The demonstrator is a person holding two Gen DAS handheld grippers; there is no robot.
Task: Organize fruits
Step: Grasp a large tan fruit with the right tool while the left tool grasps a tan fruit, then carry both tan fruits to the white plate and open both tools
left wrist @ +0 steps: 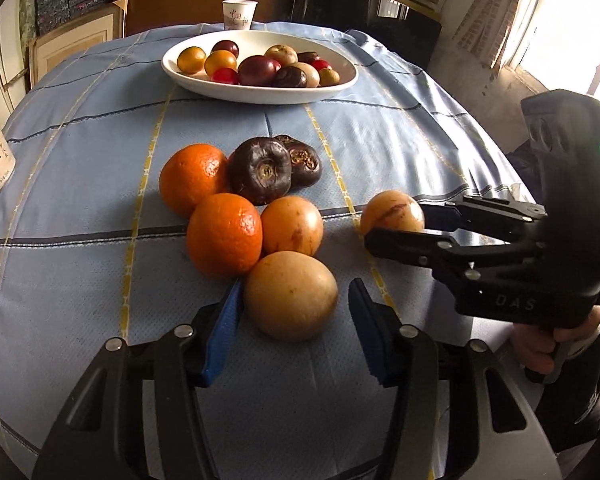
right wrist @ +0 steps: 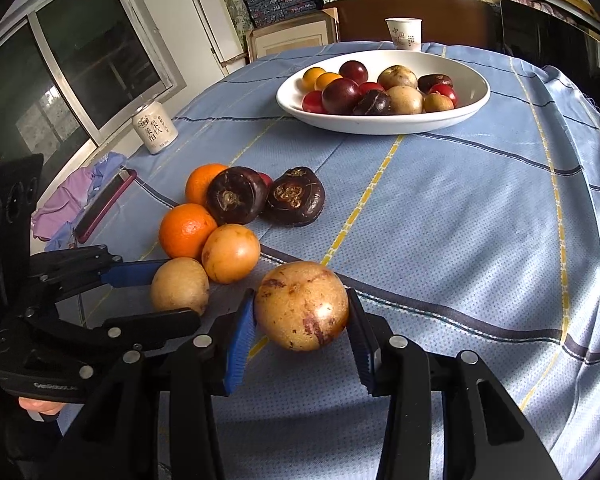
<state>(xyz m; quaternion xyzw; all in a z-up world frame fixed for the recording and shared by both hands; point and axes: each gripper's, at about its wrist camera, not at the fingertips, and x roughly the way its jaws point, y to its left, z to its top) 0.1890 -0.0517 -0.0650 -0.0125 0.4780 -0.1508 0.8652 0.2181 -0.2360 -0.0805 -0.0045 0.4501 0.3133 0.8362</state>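
The right hand-held gripper [right wrist: 302,330] grips a mottled yellow fruit [right wrist: 301,306] between both pads, seemingly just off the worktop [right wrist: 440,216]. The left hand-held gripper [left wrist: 296,308] is open around a tan fruit [left wrist: 290,295] lying at the near edge of the pile: two oranges [left wrist: 224,234], another yellow fruit, two dark ones. The white bowl [left wrist: 204,80] of fruit sits beyond.

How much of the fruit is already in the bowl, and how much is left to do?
Done: the white bowl already holds about a dozen small fruits. In hand: the right gripper is shut on a speckled yellow fruit, and the left gripper sits open around a tan fruit. Left on the tablecloth: two oranges, another yellow fruit and two dark fruits.
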